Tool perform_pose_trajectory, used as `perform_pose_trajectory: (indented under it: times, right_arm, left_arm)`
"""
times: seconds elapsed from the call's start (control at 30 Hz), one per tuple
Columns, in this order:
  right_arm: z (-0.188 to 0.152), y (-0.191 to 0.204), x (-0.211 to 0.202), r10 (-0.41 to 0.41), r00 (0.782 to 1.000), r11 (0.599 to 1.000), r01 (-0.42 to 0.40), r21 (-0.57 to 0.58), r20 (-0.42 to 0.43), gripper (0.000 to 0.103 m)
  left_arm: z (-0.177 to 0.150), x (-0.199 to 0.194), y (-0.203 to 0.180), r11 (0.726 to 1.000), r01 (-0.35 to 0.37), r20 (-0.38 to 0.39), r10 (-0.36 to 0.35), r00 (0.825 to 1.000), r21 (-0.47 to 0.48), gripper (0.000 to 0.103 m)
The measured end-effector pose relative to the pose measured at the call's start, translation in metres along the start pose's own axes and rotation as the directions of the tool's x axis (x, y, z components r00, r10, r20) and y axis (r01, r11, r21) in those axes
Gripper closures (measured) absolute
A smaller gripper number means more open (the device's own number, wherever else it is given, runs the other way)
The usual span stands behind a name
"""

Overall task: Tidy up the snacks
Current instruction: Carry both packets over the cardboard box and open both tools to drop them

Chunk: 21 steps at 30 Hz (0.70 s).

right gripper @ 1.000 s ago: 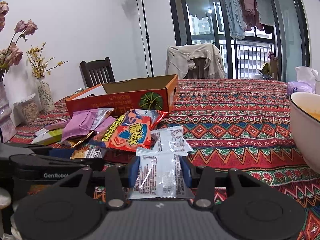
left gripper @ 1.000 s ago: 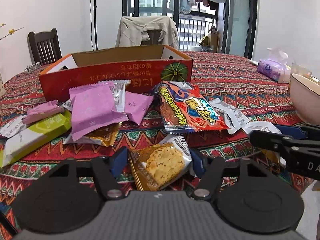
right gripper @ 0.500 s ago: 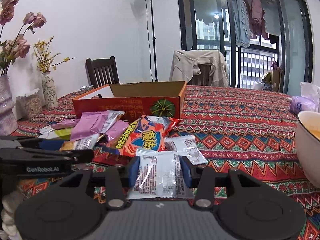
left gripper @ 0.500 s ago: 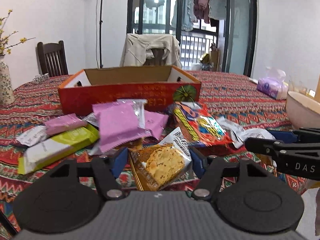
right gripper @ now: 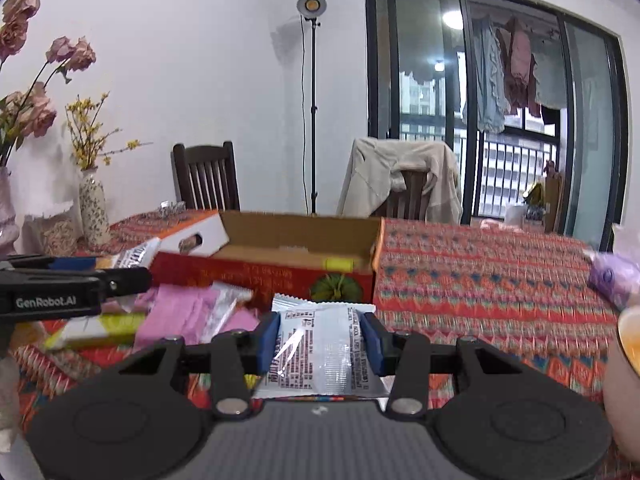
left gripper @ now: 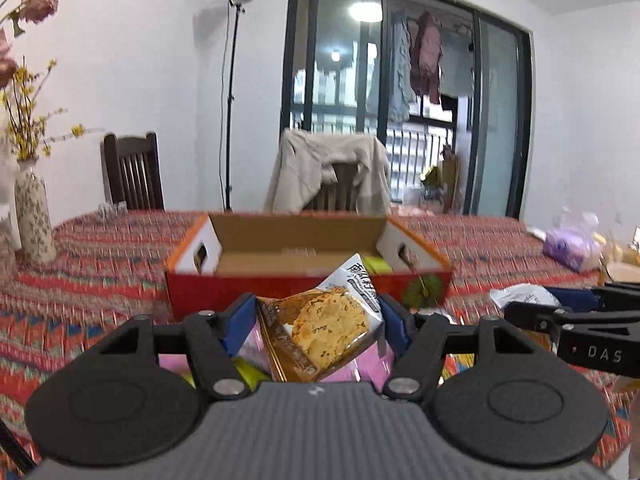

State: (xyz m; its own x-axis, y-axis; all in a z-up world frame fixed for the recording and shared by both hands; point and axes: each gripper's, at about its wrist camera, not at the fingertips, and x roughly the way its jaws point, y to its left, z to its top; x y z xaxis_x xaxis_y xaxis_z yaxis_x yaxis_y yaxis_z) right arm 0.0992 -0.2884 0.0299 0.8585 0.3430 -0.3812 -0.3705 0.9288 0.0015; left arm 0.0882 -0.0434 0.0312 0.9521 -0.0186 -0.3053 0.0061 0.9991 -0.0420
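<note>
My left gripper (left gripper: 318, 322) is shut on a cracker packet (left gripper: 324, 326) with a golden biscuit printed on it, held above the table in front of the red cardboard box (left gripper: 308, 258). The right gripper (right gripper: 320, 338) is shut on a white-and-silver snack packet (right gripper: 320, 348), also lifted, just short of the same box (right gripper: 280, 256). Pink packets (right gripper: 188, 314) and a yellow-green bar (right gripper: 104, 326) lie on the cloth before the box. A yellow item (right gripper: 338, 265) rests inside the box. In the left wrist view the right gripper's side (left gripper: 576, 326) shows at right.
The patterned red tablecloth (right gripper: 480, 280) covers the table. A vase (left gripper: 34, 220) with flowers stands at the left, a cream bowl (right gripper: 624, 380) at the right edge, a purple tissue pack (left gripper: 568, 246) far right. Chairs (right gripper: 206, 176) stand behind the table.
Both grippers have risen and moved toward the box with their packets still held. The loose snacks on the cloth have dropped lower in both views, and the box interior now shows.
</note>
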Motion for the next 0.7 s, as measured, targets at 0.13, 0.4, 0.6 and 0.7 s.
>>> perform_pose_trajectory:
  times: [0.13, 0.4, 0.6, 0.7]
  right_arm:
    - [0.023, 0.002, 0.021, -0.006, 0.999, 1.000, 0.006, -0.006, 0.036, 0.059]
    - [0.068, 0.005, 0.081, -0.017, 0.998, 1.000, 0.016, 0.015, 0.064, 0.059]
    - [0.092, 0.004, 0.135, -0.022, 0.999, 0.998, 0.019, 0.055, 0.046, 0.059]
    - [0.100, 0.000, 0.162, -0.024, 0.999, 0.996, 0.021, 0.086, 0.036, 0.059]
  left_arm:
    - [0.020, 0.017, 0.009, 0.999, -0.004, 0.027, 0.005, 1.000, -0.034, 0.036]
    - [0.053, 0.071, 0.027, 0.995, -0.018, 0.033, 0.022, 0.999, -0.096, 0.036]
    - [0.074, 0.113, 0.039, 0.988, -0.058, 0.038, 0.064, 0.997, -0.144, 0.036]
    - [0.081, 0.136, 0.044, 0.981, -0.088, 0.036, 0.095, 0.995, -0.170, 0.036]
